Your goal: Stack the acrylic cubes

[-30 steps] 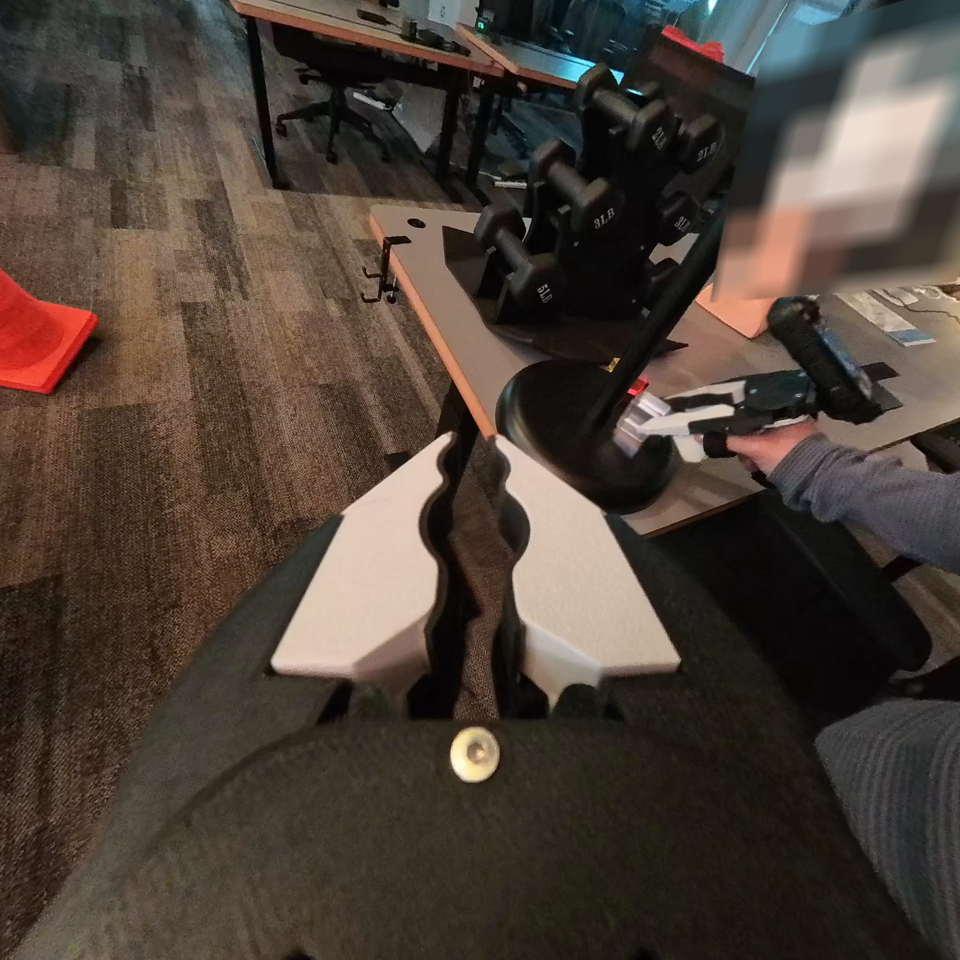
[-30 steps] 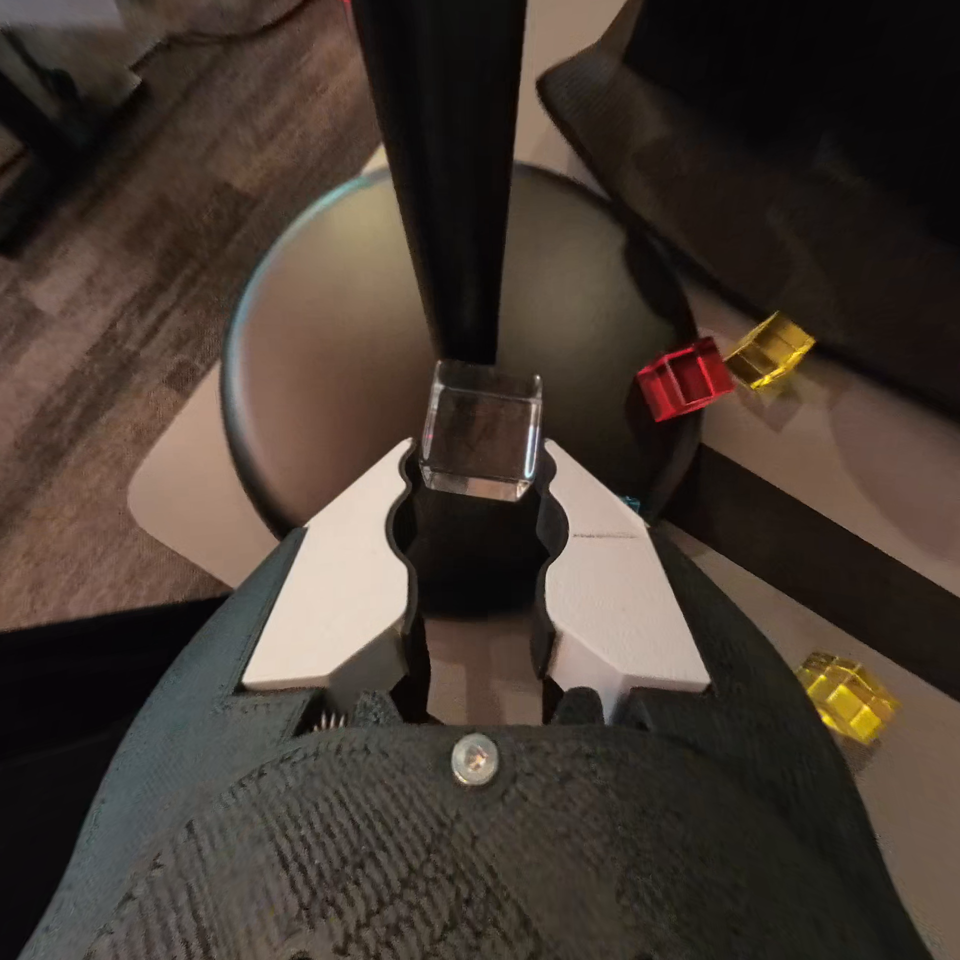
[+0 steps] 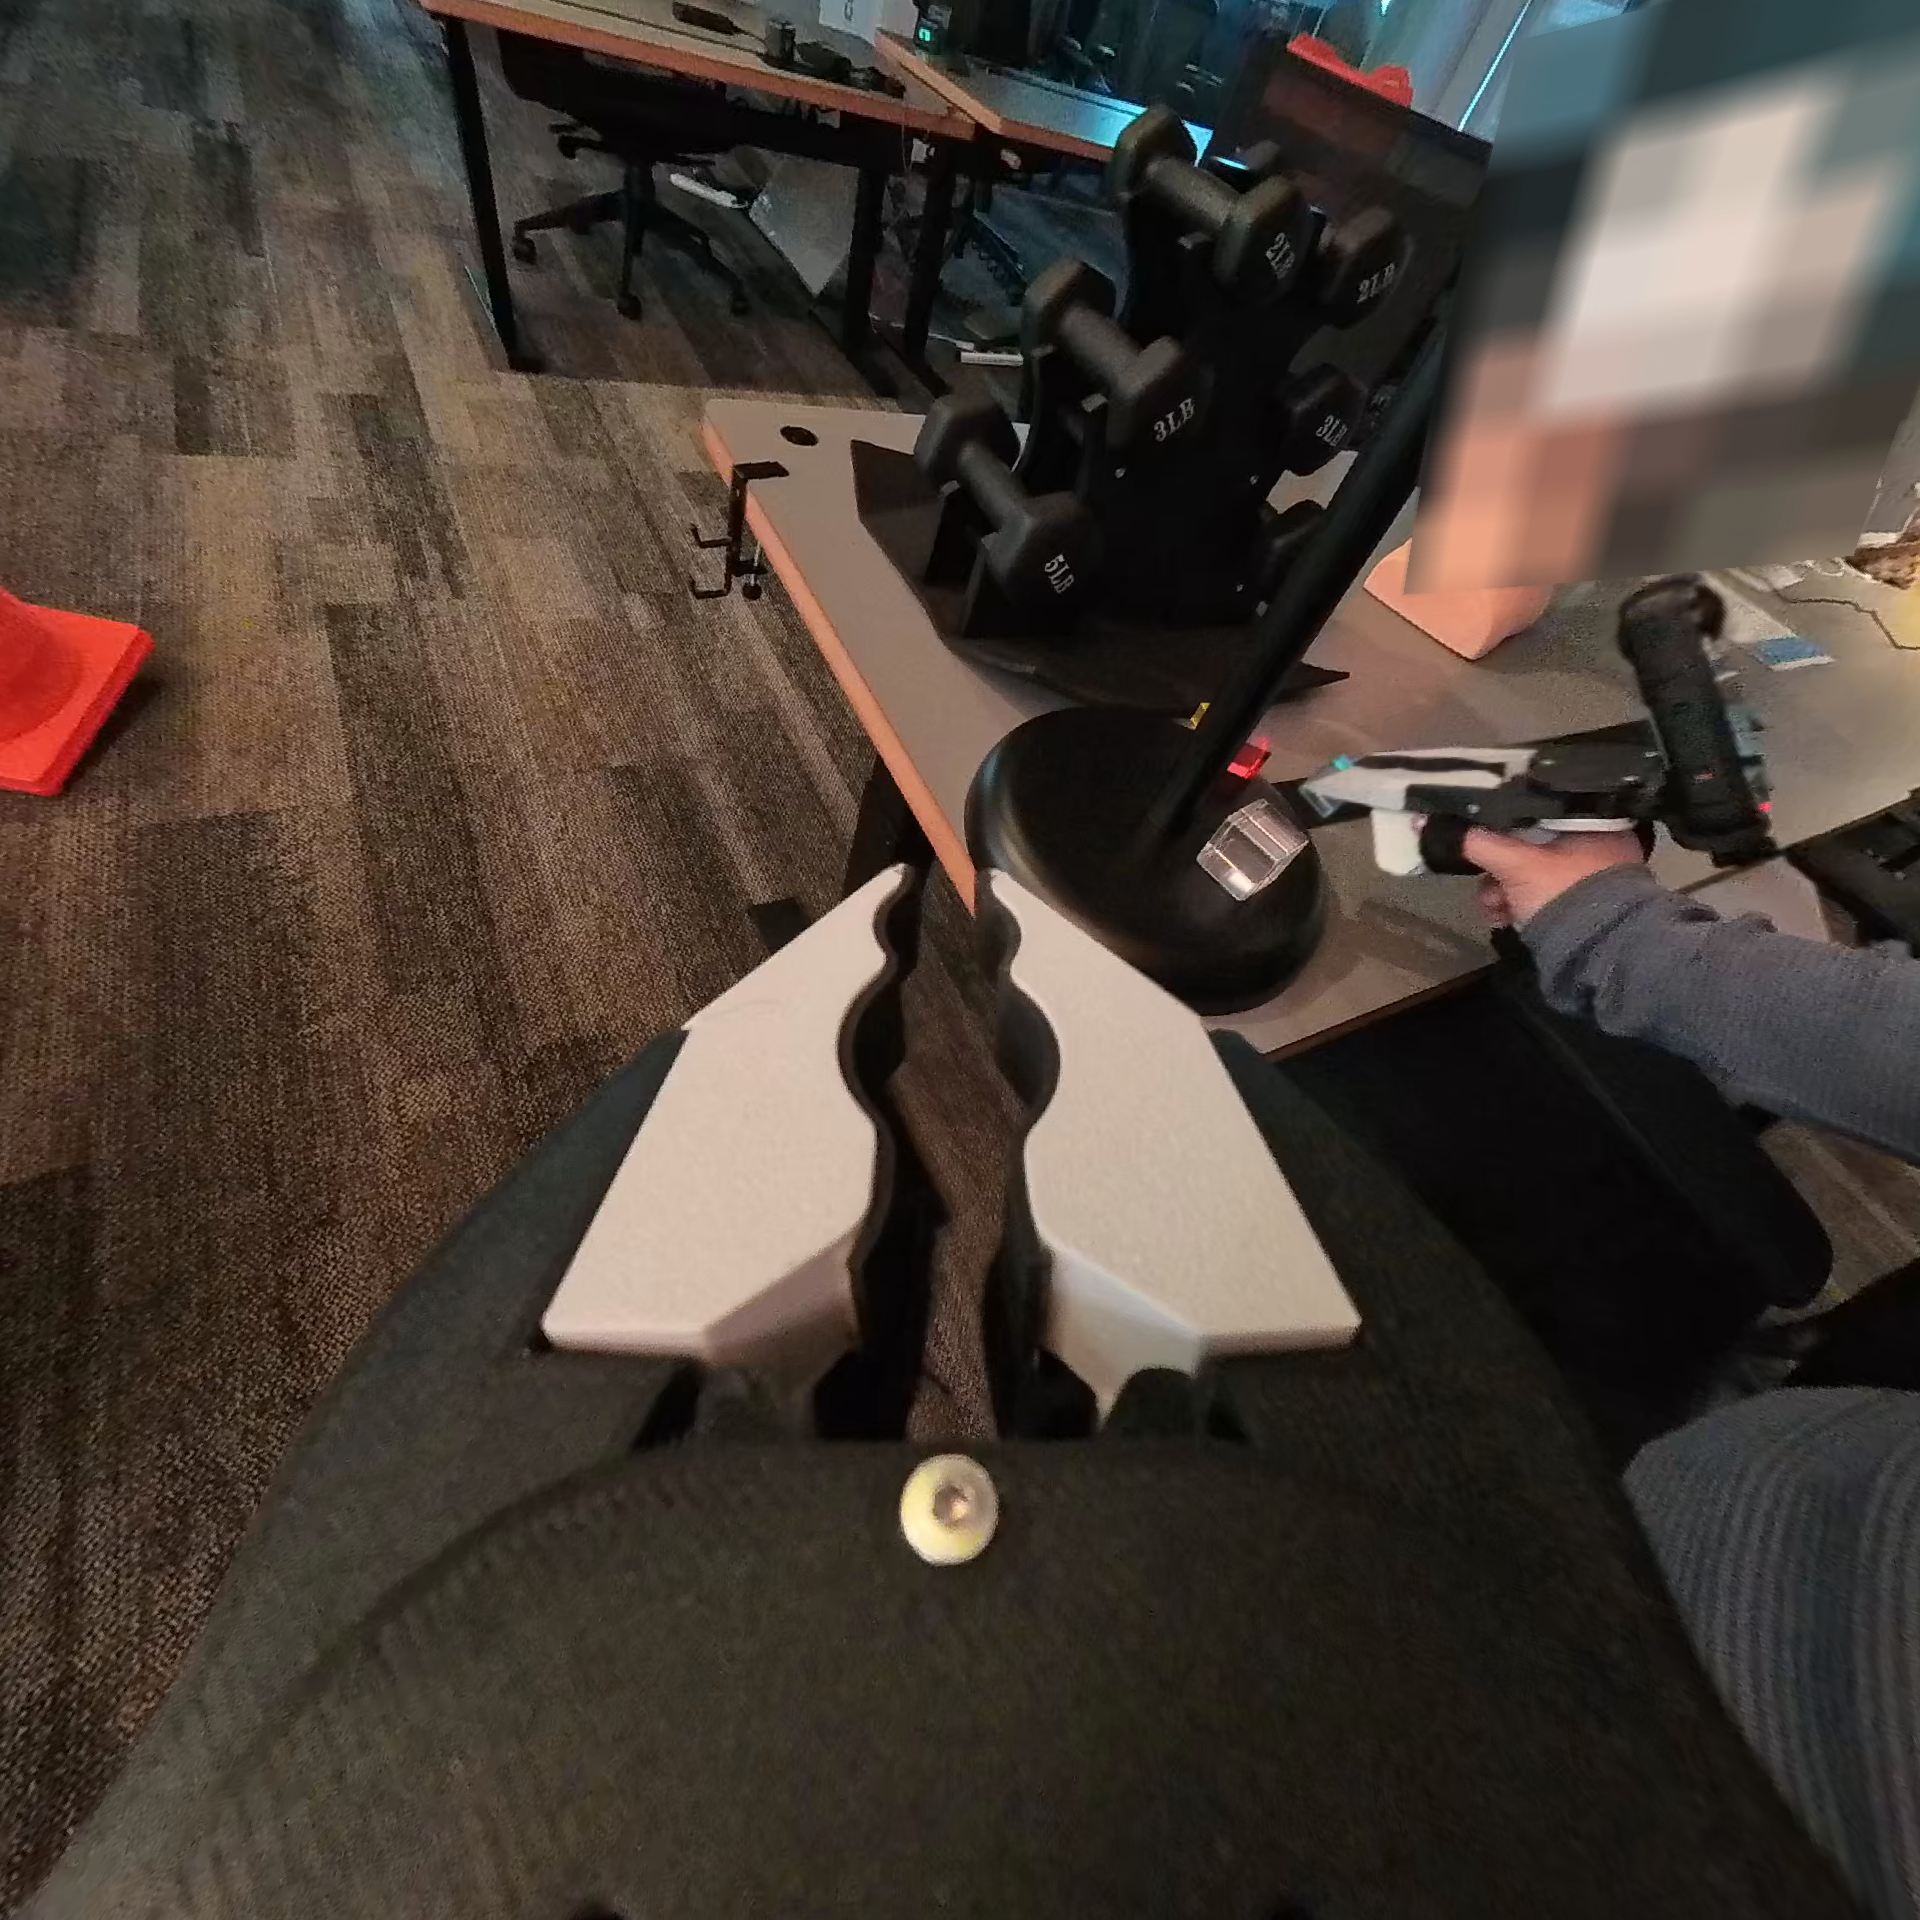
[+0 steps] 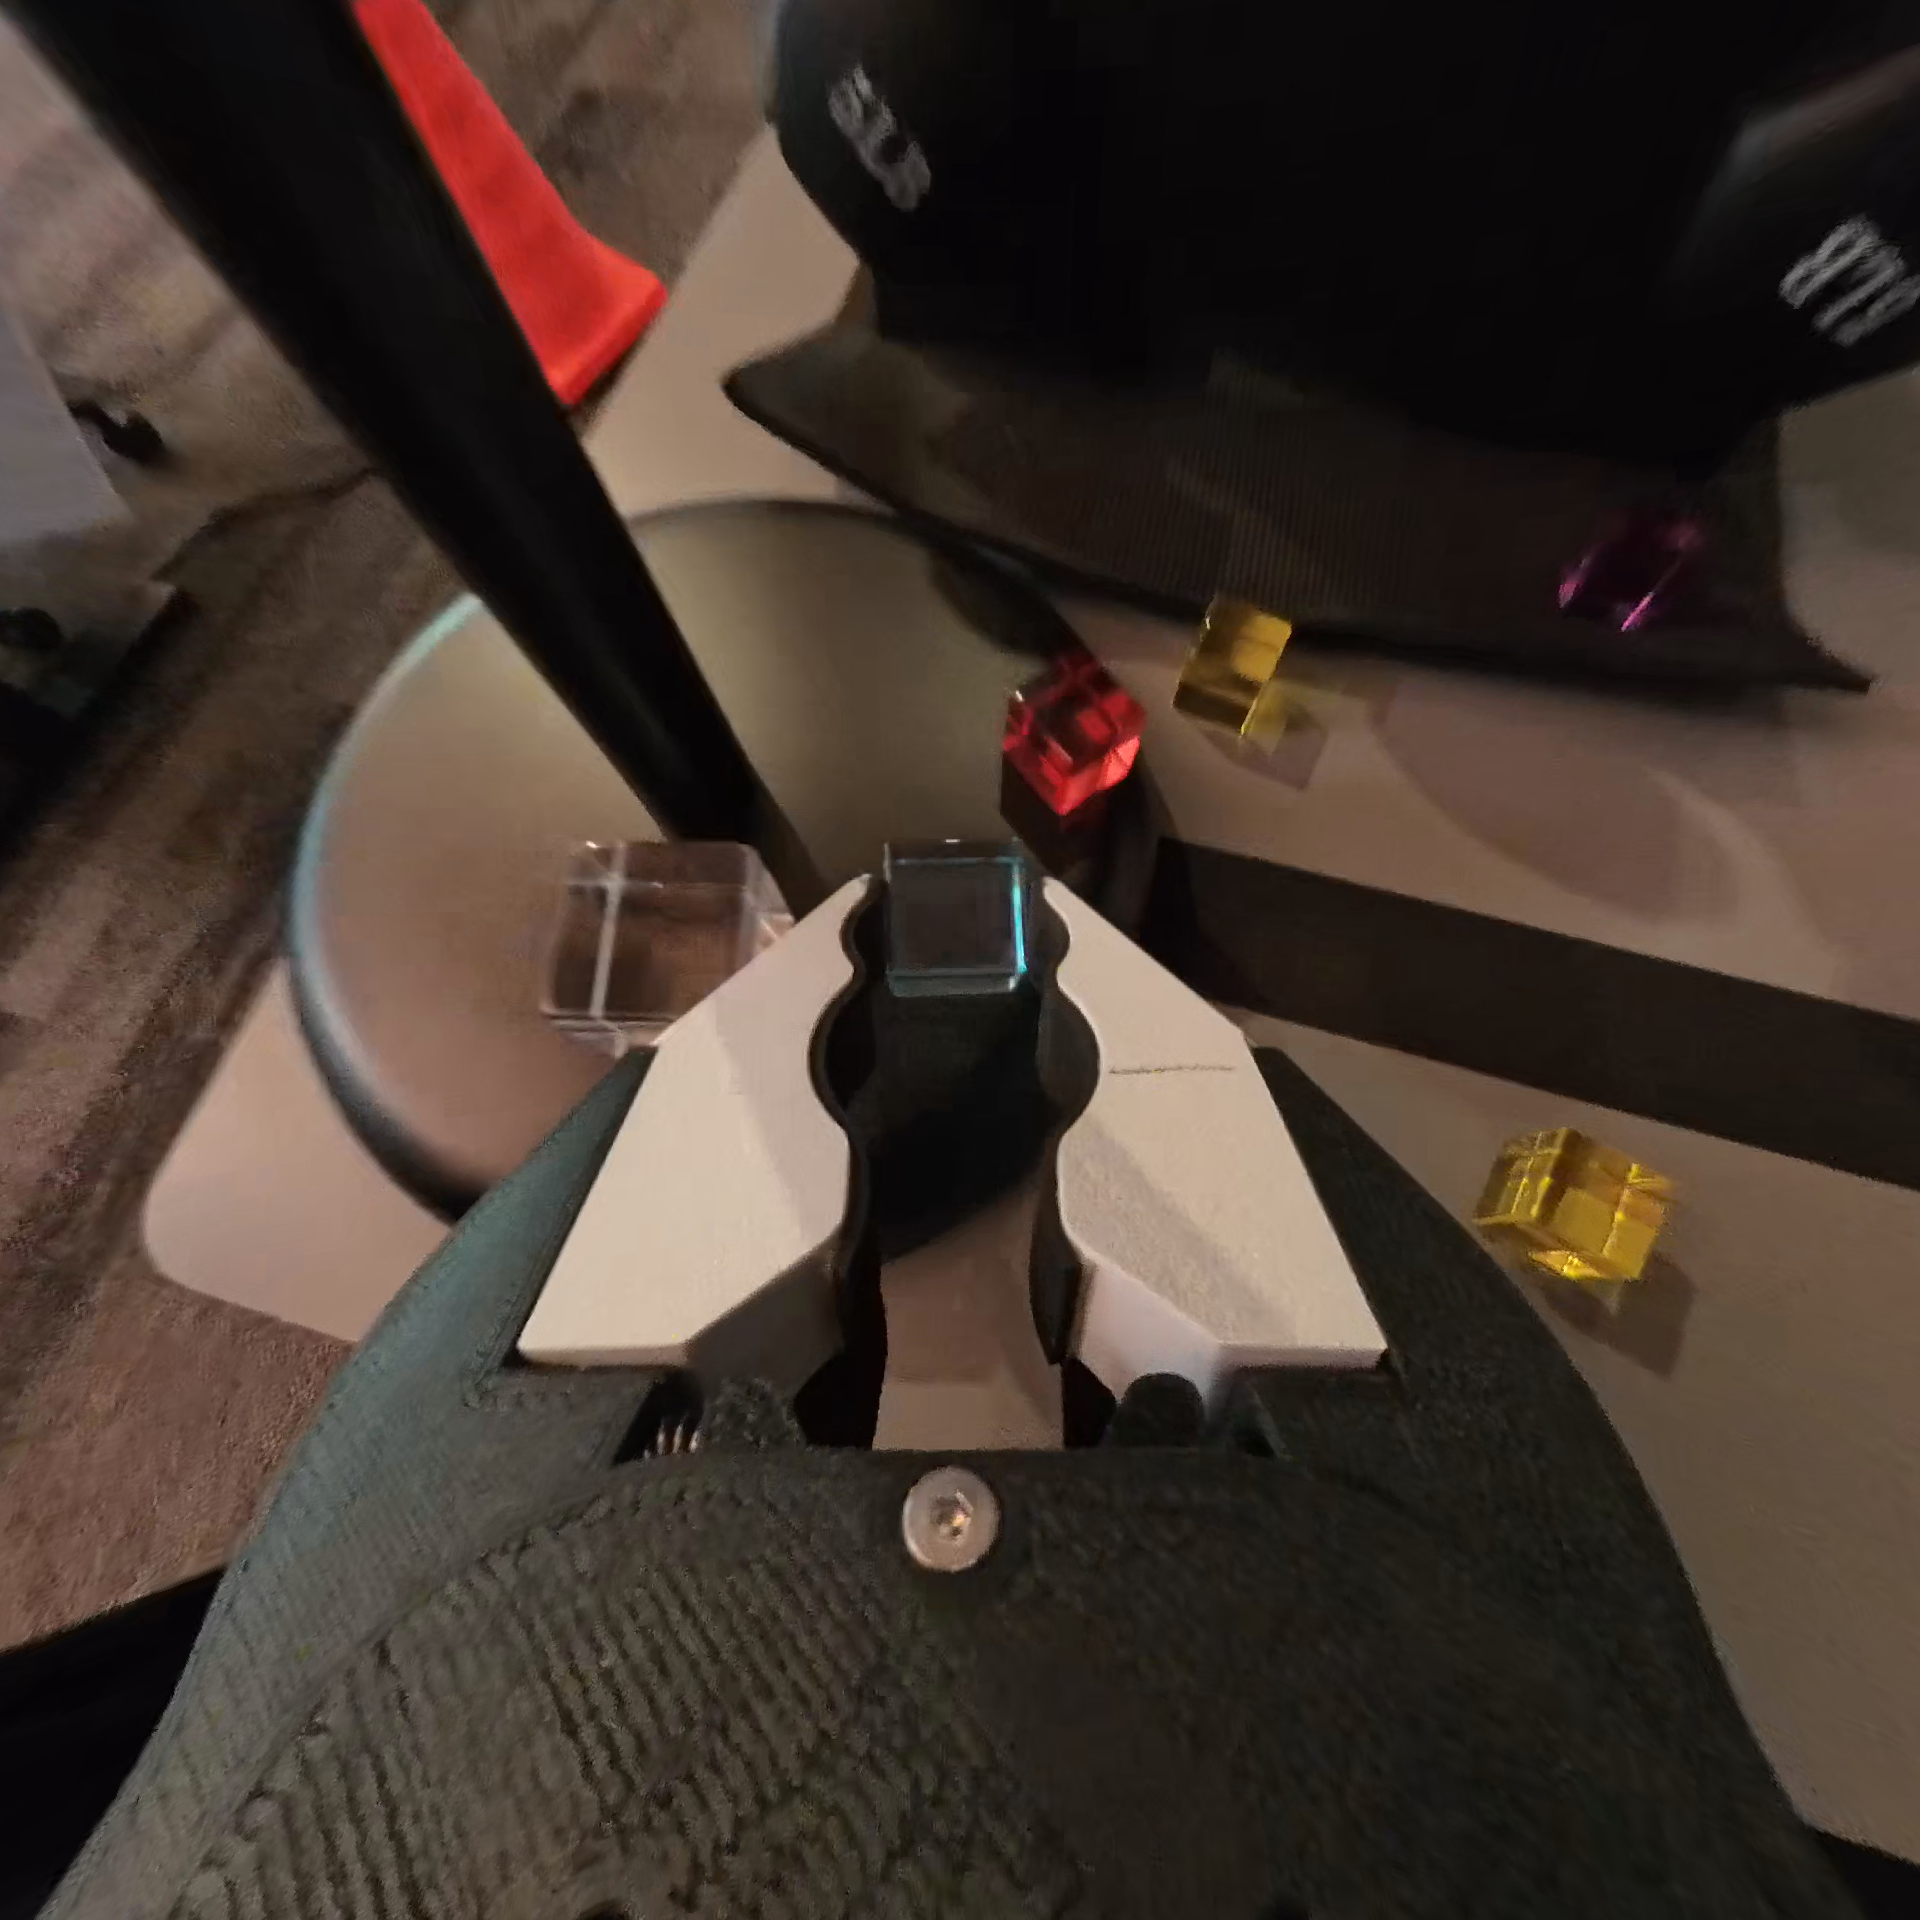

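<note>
The landmark is the round black base (image 4: 436,862) of a stand, which sits on the corner of a grey table (image 3: 914,665); its black pole (image 4: 499,499) rises from the middle.

The left gripper (image 3: 948,894) hangs over the carpet, to the left of the base and off the table; its white fingers (image 3: 769,1132) stand close together with only a narrow slit between them, and nothing is in the slit.

A clear cube (image 4: 649,940) rests on the base, left of the pole foot; the right gripper (image 4: 956,914) is just beside it, over the near right part of the base, and pinches a blue-tinted clear cube (image 4: 954,930) between its fingertips.

Right of the base, a red cube (image 4: 1070,743) touches the rim; a yellow cube (image 4: 1231,660) lies further right; a purple cube (image 4: 1631,571) lies near the black dumbbell rack (image 3: 1164,447); another yellow cube (image 4: 1569,1210) lies nearer to the camera.
</note>
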Demonstrator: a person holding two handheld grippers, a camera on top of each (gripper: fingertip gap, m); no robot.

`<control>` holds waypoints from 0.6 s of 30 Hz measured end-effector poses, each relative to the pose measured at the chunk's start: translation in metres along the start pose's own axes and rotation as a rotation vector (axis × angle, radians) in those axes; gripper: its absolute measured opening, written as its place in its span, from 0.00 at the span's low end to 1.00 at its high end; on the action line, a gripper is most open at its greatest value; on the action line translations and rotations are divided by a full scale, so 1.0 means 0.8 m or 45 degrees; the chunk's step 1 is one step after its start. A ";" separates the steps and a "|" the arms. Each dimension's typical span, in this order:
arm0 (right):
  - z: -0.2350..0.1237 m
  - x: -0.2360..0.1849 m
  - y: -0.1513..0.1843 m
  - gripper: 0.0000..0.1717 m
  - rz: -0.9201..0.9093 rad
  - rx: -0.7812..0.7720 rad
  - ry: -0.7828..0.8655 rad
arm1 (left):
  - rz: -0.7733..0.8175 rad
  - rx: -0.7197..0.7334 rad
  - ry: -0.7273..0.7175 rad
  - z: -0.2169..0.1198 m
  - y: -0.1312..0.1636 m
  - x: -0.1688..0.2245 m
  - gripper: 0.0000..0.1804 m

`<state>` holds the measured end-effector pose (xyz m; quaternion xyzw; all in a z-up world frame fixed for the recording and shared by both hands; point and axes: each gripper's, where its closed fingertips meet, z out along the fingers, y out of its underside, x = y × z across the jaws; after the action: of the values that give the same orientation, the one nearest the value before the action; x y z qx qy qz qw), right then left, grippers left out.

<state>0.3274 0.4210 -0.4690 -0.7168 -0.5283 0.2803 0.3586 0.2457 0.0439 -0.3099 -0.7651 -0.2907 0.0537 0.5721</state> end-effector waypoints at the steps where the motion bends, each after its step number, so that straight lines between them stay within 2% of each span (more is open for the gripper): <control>1: -0.007 -0.009 -0.006 0.15 -0.006 0.010 -0.015 | -0.007 0.001 -0.001 -0.001 0.001 -0.001 0.05; 9: -0.017 -0.066 -0.004 0.15 -0.053 -0.107 -0.002 | -0.019 0.007 -0.009 -0.002 0.002 -0.007 0.05; 14: -0.002 -0.073 -0.006 0.15 -0.104 -0.165 0.054 | -0.020 -0.002 -0.005 -0.002 0.006 -0.007 0.05; 18: 0.005 -0.074 -0.001 0.15 -0.048 -0.188 0.047 | -0.013 -0.001 -0.009 -0.003 0.006 -0.009 0.05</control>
<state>0.3067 0.3654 -0.4690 -0.7362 -0.5542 0.2205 0.3198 0.2427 0.0373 -0.3153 -0.7635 -0.2969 0.0534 0.5710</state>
